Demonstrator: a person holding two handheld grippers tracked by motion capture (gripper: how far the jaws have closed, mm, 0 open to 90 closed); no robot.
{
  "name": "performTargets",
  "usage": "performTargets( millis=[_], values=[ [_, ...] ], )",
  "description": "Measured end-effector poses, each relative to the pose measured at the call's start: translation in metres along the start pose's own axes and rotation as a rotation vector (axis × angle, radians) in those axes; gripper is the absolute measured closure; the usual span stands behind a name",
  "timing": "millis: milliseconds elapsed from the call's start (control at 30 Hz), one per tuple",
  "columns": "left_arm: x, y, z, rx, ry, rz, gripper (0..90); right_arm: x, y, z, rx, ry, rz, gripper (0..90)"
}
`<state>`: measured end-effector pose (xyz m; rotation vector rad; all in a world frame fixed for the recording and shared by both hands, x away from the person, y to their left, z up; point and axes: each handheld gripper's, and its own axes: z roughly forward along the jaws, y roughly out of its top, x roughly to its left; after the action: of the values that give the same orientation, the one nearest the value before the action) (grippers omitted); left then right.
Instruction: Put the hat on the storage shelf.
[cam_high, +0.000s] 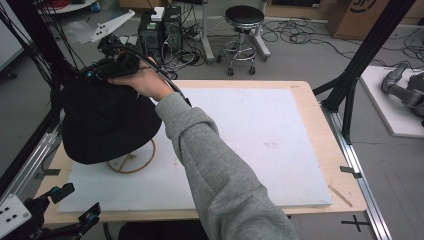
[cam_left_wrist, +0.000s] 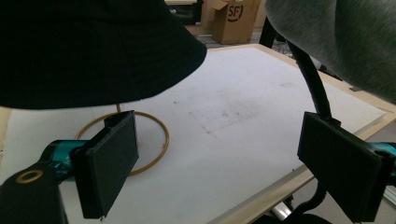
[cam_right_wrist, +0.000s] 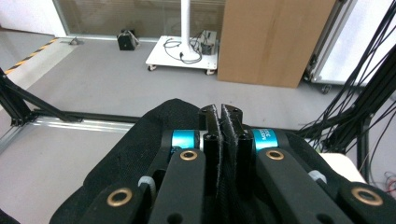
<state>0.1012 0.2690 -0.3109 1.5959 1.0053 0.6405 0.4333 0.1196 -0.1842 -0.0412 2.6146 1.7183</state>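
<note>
A black bucket hat (cam_high: 105, 120) sits on a thin stand with a round wooden ring base (cam_high: 132, 161) at the table's left side. My right gripper (cam_high: 92, 74), held by a hand in a grey sleeve (cam_high: 215, 175) reaching across, is at the hat's top. In the right gripper view the jaws stand pressed together on a fold of the hat's crown (cam_right_wrist: 140, 140), my right gripper (cam_right_wrist: 219, 112) shut on it. My left gripper (cam_high: 77, 204) is low at the table's front left corner, open and holding nothing. Its view looks under the hat brim (cam_left_wrist: 93, 46) at the ring base (cam_left_wrist: 159, 140).
A white foam board (cam_high: 260, 140) covers most of the wooden table (cam_high: 320, 115). Black frame posts (cam_high: 370, 45) rise at both sides. Beyond the far edge are a stool (cam_high: 244, 20), cables, computer towers (cam_high: 160, 27) and a cardboard box (cam_high: 360, 15).
</note>
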Motion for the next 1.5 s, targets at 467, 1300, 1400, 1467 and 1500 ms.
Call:
performTargets(
  millis=[467,1300,1400,1467,1500],
  values=[
    [-0.001,0.0,0.006,0.012,-0.008,0.006,12.8,0.007,-0.017,0.01,0.066,-0.016,0.002,81.9],
    [0.011,0.017,0.041,-0.002,-0.061,0.015,12.7,0.008,-0.067,-0.083,-0.048,-0.191,0.214,9.7],
    [0.014,0.021,0.047,-0.006,-0.064,0.018,12.7,0.01,-0.08,-0.107,0.037,-0.246,0.267,9.7],
    [0.02,0.025,0.052,-0.02,-0.068,0.012,12.7,0.015,-0.086,-0.121,0.027,-0.276,0.251,9.7],
    [0.021,0.026,0.054,-0.024,-0.067,0.009,12.7,0.018,-0.091,-0.129,-0.003,-0.277,0.239,9.7]
  ],
)
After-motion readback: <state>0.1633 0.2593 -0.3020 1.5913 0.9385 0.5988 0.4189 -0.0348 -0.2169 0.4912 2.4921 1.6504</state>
